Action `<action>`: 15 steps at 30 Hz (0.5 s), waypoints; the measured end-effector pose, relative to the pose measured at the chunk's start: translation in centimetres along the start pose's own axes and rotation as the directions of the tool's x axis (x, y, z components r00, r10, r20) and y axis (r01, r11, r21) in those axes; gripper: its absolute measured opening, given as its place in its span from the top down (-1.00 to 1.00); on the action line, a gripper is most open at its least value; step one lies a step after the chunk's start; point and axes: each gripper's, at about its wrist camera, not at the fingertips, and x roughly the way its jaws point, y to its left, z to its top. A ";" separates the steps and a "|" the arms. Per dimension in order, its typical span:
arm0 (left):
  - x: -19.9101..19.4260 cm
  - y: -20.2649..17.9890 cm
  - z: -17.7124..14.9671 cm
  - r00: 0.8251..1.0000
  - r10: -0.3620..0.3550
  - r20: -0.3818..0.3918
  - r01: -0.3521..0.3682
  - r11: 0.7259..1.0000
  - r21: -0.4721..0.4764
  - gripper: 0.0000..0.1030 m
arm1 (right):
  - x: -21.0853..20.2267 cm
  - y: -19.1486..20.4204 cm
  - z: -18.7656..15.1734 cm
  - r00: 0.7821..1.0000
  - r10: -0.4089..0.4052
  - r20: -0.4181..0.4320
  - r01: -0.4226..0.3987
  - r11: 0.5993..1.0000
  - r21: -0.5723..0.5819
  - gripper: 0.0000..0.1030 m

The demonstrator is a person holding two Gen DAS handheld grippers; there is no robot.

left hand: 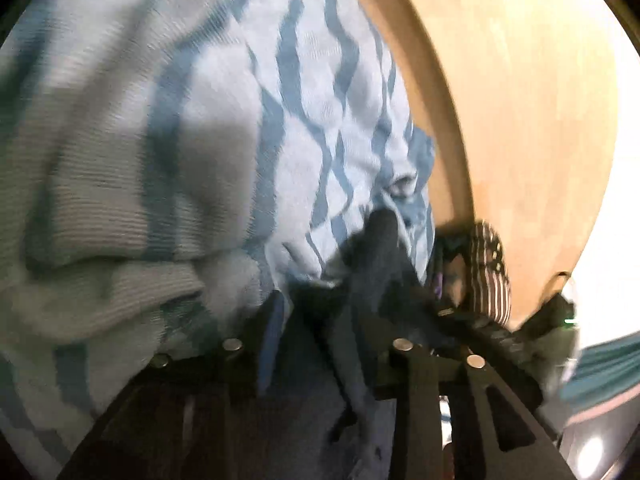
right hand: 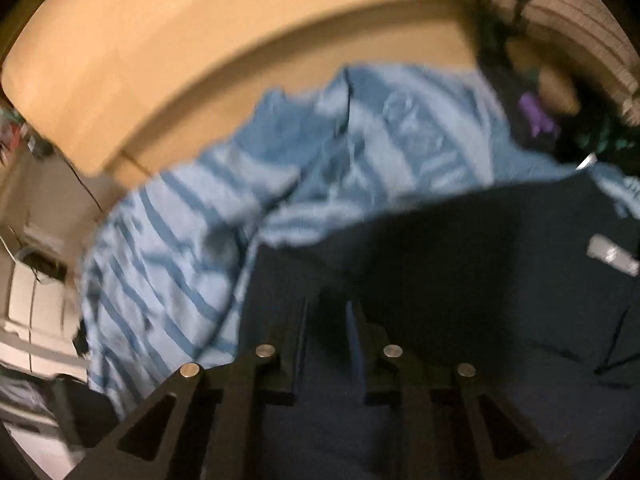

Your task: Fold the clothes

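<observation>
A light blue cloth with darker blue wavy stripes [left hand: 304, 112] lies spread on the wooden table [left hand: 520, 120] and fills the left wrist view. A dark navy garment [left hand: 380, 256] drapes over the right finger of my left gripper [left hand: 316, 312]; its jaws stand apart and the blue left pad [left hand: 272, 328] is bare. In the right wrist view the navy garment [right hand: 460, 272] covers the striped cloth [right hand: 168, 248]. My right gripper [right hand: 328, 320] points down at the navy fabric with a narrow gap between its pads; the blur hides whether fabric sits in the gap.
A striped sleeve [left hand: 492, 276] and the other gripper's dark body sit at the table's curved edge [left hand: 452, 128]. A white label [right hand: 612, 256] shows on the navy garment. The other hand's sleeve [right hand: 580, 60] is at the top right. White boxes [right hand: 32, 308] stand beyond the table.
</observation>
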 end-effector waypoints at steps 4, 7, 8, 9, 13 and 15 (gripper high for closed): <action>-0.9 0.7 0.1 0.999 -0.001 0.040 0.002 1.000 -0.014 0.27 | 3.3 -0.8 0.6 0.999 -0.054 -0.007 0.054 0.998 0.043 0.69; -0.2 0.4 0.1 0.999 0.013 0.038 -0.013 1.000 0.012 0.27 | 3.5 -1.0 0.9 0.997 -0.074 0.014 0.073 0.994 0.083 0.69; -0.1 0.3 0.2 0.999 0.020 0.034 -0.020 1.000 0.020 0.27 | 2.9 -0.7 0.7 0.998 -0.065 0.027 0.063 0.994 0.086 0.62; 0.2 0.0 0.2 0.999 0.025 0.030 -0.026 0.999 0.032 0.27 | 2.0 -0.1 0.2 0.997 -0.058 0.051 0.055 0.996 0.067 0.62; 0.6 -0.8 0.3 0.995 0.095 0.020 -0.096 0.991 0.089 0.66 | -0.3 3.5 -1.9 0.995 -0.046 0.084 0.054 0.994 -0.099 0.69; 0.4 -0.9 0.3 0.991 0.131 0.031 -0.134 0.985 0.108 0.87 | 0.8 5.1 -2.5 0.999 -0.045 0.011 0.046 0.984 -0.169 0.90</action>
